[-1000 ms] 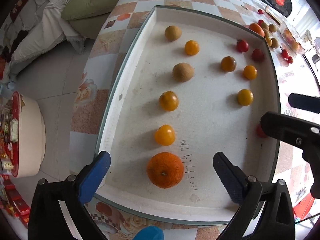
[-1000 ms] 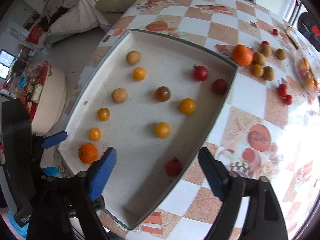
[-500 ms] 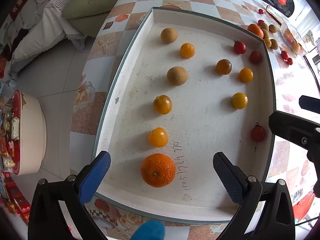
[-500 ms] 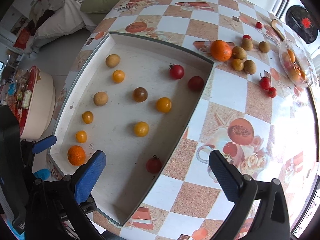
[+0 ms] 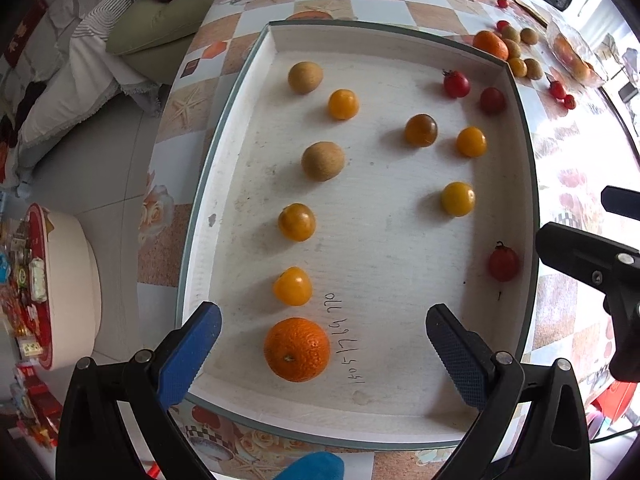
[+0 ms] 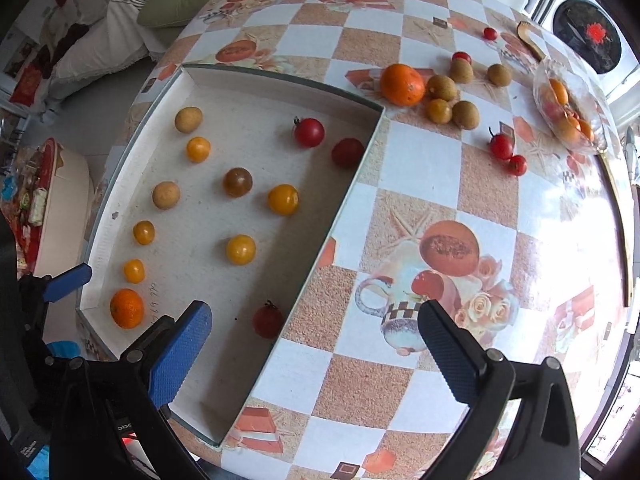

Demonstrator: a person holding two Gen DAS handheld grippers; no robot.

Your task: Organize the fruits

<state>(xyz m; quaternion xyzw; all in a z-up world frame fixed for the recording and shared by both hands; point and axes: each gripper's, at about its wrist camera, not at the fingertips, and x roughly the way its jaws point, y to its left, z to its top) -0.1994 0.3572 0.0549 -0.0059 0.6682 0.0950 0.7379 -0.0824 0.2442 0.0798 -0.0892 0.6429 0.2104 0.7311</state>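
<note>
White tray (image 5: 400, 412) bore handwritten digits (image 5: 347, 340), hard to read, beside an orange (image 5: 297, 349); checkered fruit-print tablecloth (image 6: 420, 160) lay beneath. Left gripper (image 5: 322, 356) and right gripper (image 6: 316, 348) gaped empty, the right's jaws having just opened.

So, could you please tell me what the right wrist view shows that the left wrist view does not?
Only the right wrist view shows the wide stretch of bare checkered tablecloth right of the tray, with its printed cup picture, under the open right gripper.

Only the left wrist view shows the tray's near wall in full and the open left gripper above the large orange.

Both share the white tray, its rows of fruit, and the loose fruit pile beyond it.
</note>
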